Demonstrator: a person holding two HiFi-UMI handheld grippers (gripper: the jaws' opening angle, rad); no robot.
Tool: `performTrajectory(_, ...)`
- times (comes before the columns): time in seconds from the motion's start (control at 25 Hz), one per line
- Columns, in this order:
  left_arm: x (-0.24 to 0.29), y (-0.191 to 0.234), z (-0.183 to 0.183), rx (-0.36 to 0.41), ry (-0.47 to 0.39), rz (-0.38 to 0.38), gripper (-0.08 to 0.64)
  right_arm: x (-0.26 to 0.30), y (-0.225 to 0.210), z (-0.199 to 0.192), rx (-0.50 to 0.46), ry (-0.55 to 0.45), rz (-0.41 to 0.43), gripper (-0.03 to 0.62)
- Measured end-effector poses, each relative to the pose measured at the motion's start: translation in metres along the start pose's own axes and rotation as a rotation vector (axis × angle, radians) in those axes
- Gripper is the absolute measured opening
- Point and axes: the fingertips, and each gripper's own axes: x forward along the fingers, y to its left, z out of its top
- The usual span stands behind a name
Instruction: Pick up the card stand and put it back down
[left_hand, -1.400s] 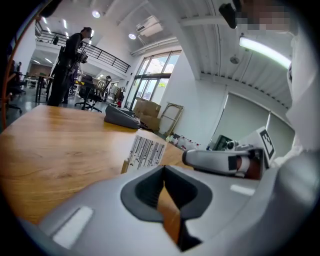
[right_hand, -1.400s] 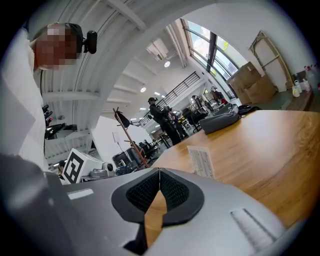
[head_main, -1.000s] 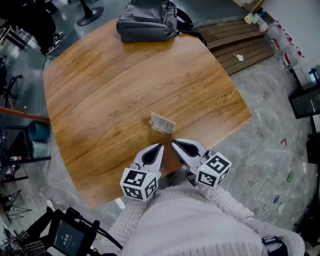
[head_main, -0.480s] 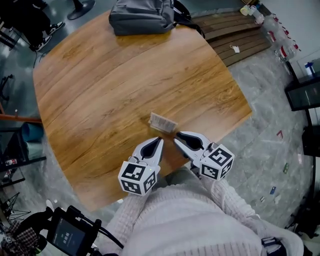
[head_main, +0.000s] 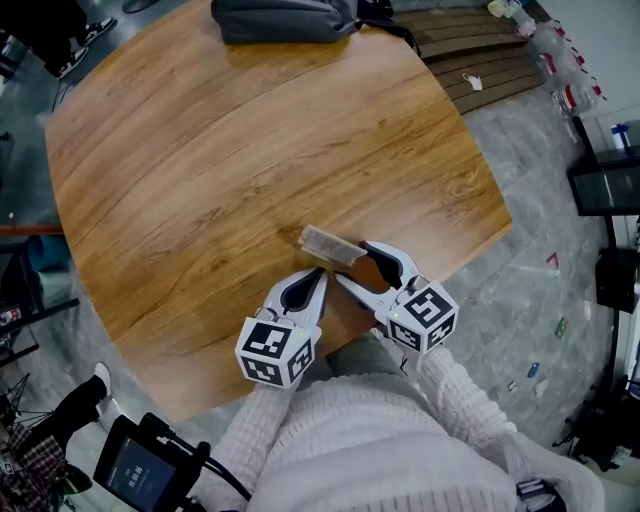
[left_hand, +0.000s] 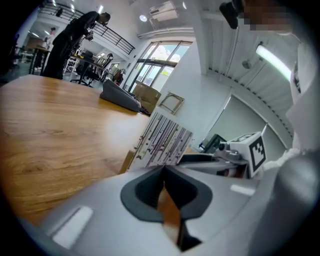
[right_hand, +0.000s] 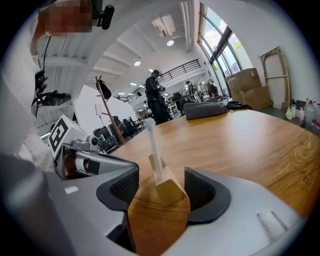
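Now down-tilted, right hand-held gripper (head_main: 355, 265) just opened around the card stand (right_hand: 166, 189).

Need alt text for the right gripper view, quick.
The right gripper, its jaws just opened, straddles the wooden base of the card stand without gripping it. The stand sits upright on the wooden table, card edge-on.

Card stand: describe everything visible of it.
The card stand is a small pale wooden block with a slot holding a thin white card upright; the card carries rows of dark print. It stands on the wooden table near its front edge, between the pads of the right tongs, whose jaws have just been opening and do not press on it.
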Motion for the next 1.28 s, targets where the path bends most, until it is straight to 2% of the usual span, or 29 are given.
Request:
performTrajectory(0.28,0.004,0.016,-0.016,-0.055,0.024,0.014,0.008,0.028,-0.001,-0.009,-0.108,0.100,0.027,0.276)
performTrajectory(0.6,0.005,0.023,-0.021,-0.100,0.016,0.007,0.008,0.045,-0.008,-0.024,-0.269,0.210,-0.039,0.275)
performTrajectory(0.8,0.004,0.024,-0.020,-0.099,0.010,0.009,0.008,0.049,-0.007,-0.035,-0.364,0.287,-0.070,0.262)
performTrajectory(1.28,0.005,0.019,-0.021,-0.093,0.016,0.001,0.008,0.047,-0.016,-0.036,-0.349,0.310,-0.091,0.212)
